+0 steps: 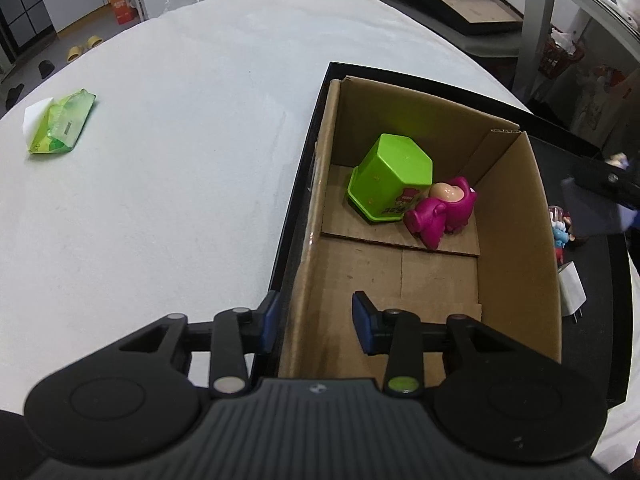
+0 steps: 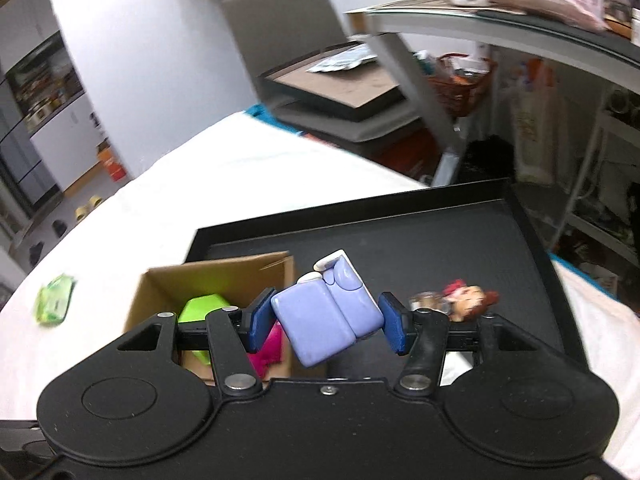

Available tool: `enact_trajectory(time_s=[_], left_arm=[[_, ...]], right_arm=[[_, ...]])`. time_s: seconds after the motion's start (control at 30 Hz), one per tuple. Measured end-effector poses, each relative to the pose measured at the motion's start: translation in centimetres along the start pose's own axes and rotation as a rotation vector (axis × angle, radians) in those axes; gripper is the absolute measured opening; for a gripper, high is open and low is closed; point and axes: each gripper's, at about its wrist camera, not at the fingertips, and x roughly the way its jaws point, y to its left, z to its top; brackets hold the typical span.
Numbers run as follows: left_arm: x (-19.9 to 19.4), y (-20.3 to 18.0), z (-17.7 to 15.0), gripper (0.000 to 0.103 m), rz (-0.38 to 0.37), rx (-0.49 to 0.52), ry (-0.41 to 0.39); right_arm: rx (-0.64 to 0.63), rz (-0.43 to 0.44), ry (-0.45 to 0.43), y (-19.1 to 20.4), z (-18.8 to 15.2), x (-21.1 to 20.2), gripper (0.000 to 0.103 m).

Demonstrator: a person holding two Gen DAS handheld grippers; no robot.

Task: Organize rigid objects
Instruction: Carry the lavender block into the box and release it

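1. Left wrist view: left gripper (image 1: 314, 330) is spread and holds nothing, and its fingers straddle the near left wall of the cardboard box (image 1: 516, 240). The box sits in the black tray (image 1: 296, 184) near the right edge of the table (image 1: 180, 160). A green cup (image 1: 390, 178) and a pink figure (image 1: 442, 210) lie at the far end of the box, touching. A green packet (image 1: 60, 124) sits well apart toward the left edge. Risk: if this gripper drops or closes, it could catch the wall and shove or tip the box.

2. Right wrist view: right gripper (image 2: 326, 322) pinches a lavender toy block (image 2: 328, 316), tilted and held high above the tray, just right of the box. The grip looks to be on corners, so the block may twist out. Released here, it probably lands on the tray or box rim, not inside. A small red-haired figure (image 2: 468, 298) on the tray could get knocked. The view is blurred, so contact is hard to judge.
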Motion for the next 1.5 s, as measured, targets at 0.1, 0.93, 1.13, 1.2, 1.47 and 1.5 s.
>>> enact_trajectory(time_s=[0.1,0.93,1.13,1.2,1.47,1.5], left_arm=[[0.6,0.6,-0.2,0.021,-0.016,-0.002,0.022],[1.0,3.1,-0.1,0.013,-0.110,-0.056,0.057],[0.9,3.3,0.1,0.014,-0.122,-0.067,0.061],[0.9,3.5,0.2,0.015,-0.130,-0.069,0.069],[0.8,2.9,0.5,0.016,-0.081,-0.022,0.068],[0.8,2.6,0.5,0.016,-0.066,-0.009,0.069]], right_arm=[[-0.067,0.020,0.014,1.7,-0.5,0.5,0.054],[-0.184,0.180,0.150,9.2,-2.7,4.7,0.054],[-0.208,0.178,0.164,9.9,-2.9,4.8,0.055],[-0.228,0.168,0.157,10.0,-3.0,4.5,0.055],[-0.210,0.106,0.100,8.7,-2.5,2.4,0.058],[-0.206,0.098,0.090,8.4,-2.4,2.0,0.059]])
